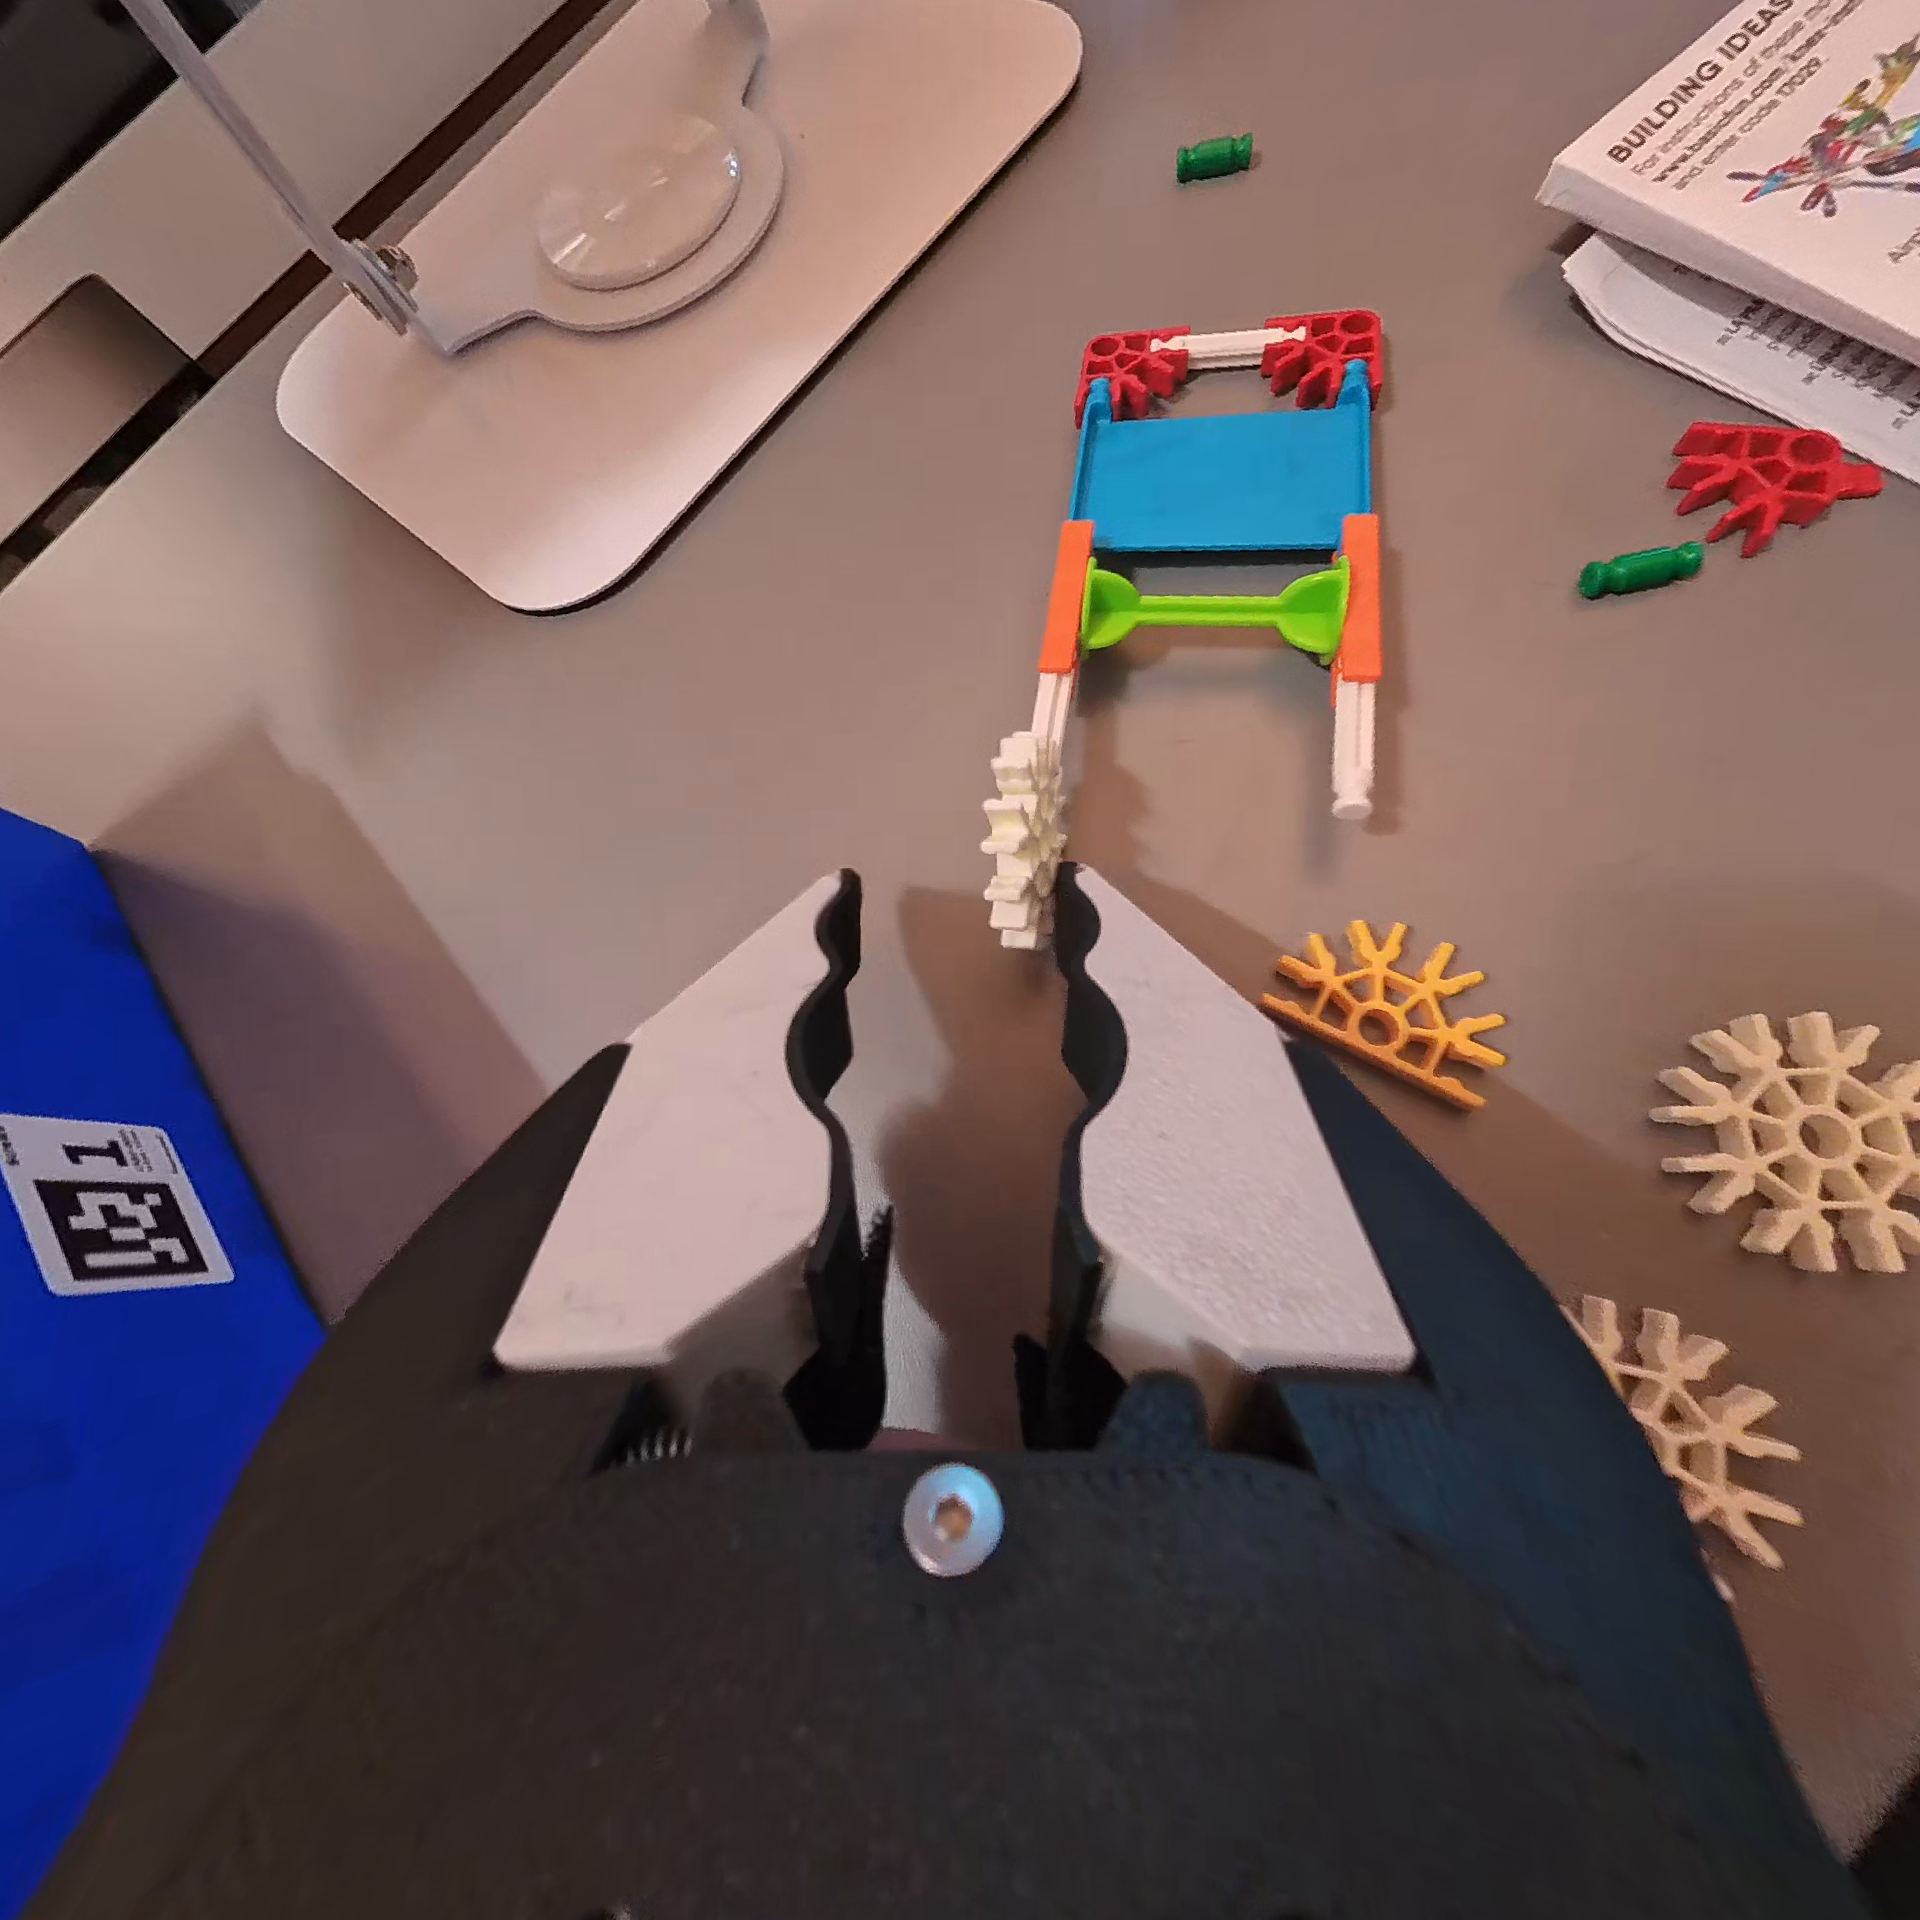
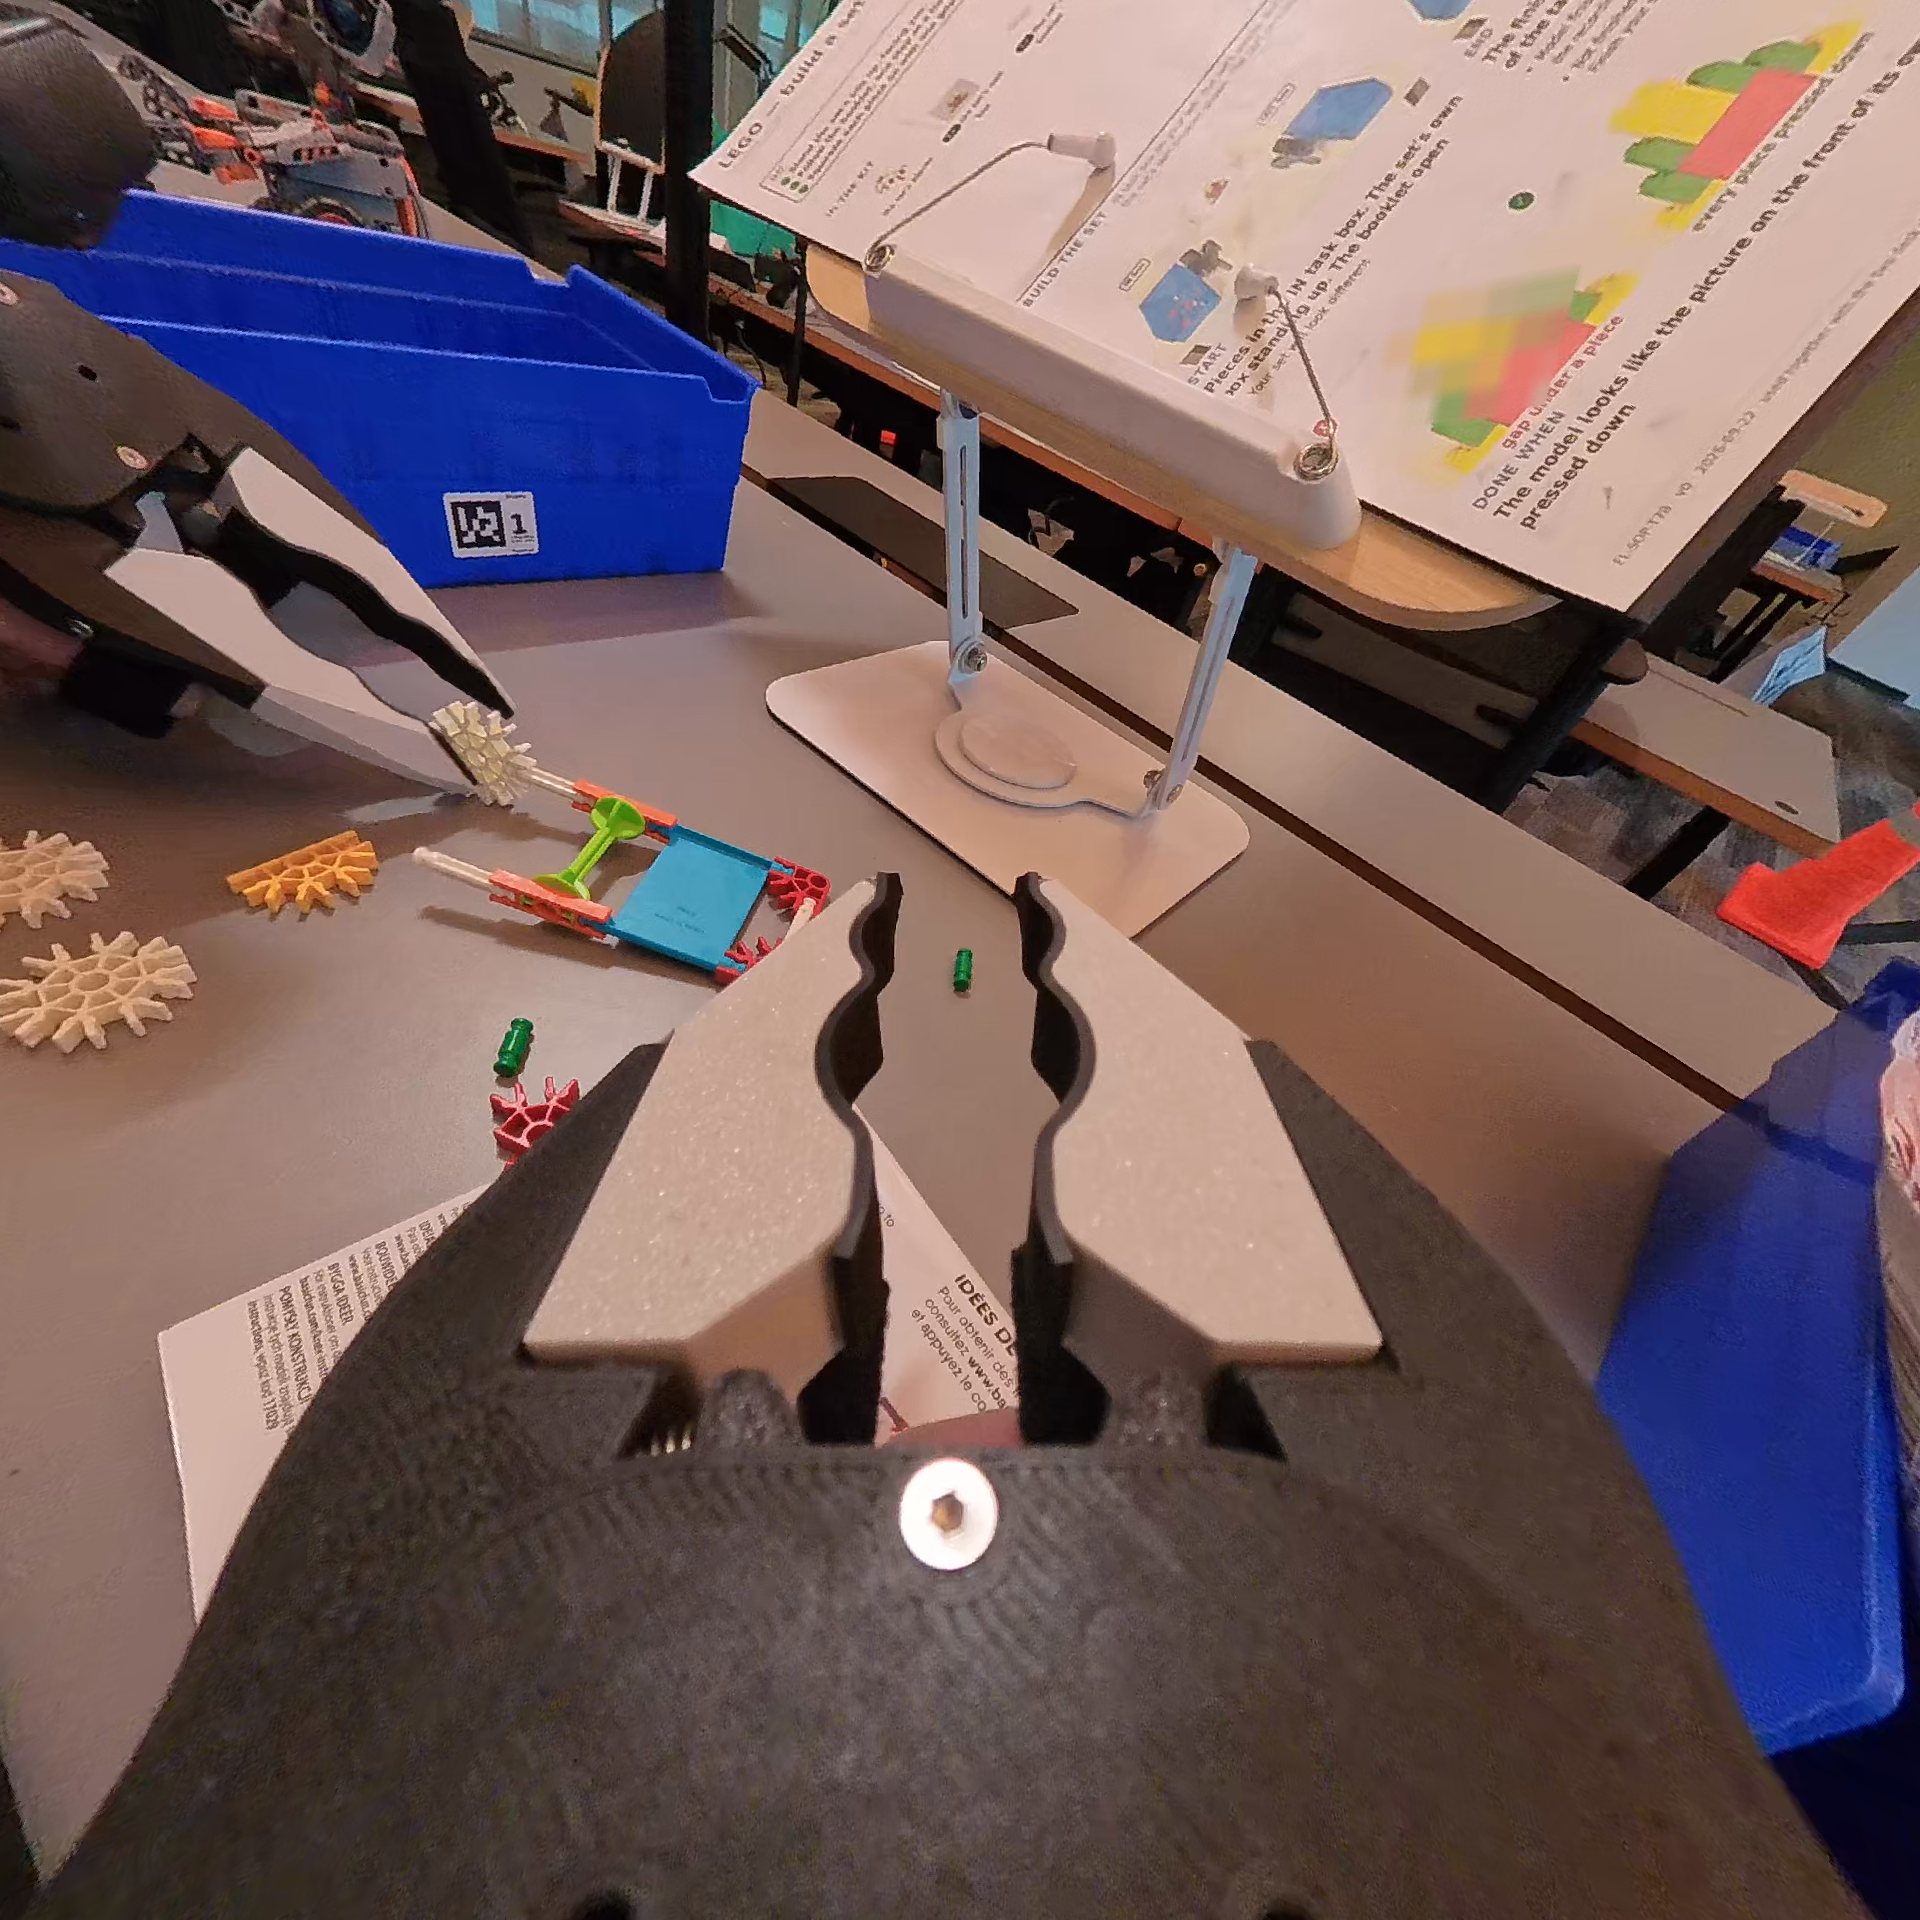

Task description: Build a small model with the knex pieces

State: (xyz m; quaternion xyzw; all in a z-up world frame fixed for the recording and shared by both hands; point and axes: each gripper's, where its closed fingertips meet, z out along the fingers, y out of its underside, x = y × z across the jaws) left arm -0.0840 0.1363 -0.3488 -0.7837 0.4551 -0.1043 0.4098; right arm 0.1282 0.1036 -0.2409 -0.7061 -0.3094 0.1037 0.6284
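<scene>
A small toy frame [image 1: 1221,483] lies flat on the grey table: a blue panel, red connectors, orange clips, a lime green crosspiece and two white rods. A cream snowflake connector [image 1: 1023,842] stands on edge at the end of its left white rod. My left gripper [image 1: 961,894] is open, with the right fingertip [image 1: 1081,914] against that connector. The right wrist view shows the same contact [image 2: 483,753]. My right gripper [image 2: 956,894] is open and empty above a white booklet [image 2: 270,1382], with a short green rod [image 2: 962,971] on the table beyond its gap.
Loose parts lie right of the frame: a yellow half connector [image 1: 1382,1013], two cream snowflakes [image 1: 1808,1143], a red connector [image 1: 1766,483] and green rods [image 1: 1640,571]. A document stand's base [image 1: 675,312] sits behind. A blue bin [image 2: 416,395] stands at the left, another [image 2: 1766,1351] at the right. My hands' fingertips stand some 25 cm from each other. The short green rod [image 2: 962,971] sits 15 cm or so from the ends of my right fingers. My left wrist view [image 1: 1215,155] looks at it from another angle.
</scene>
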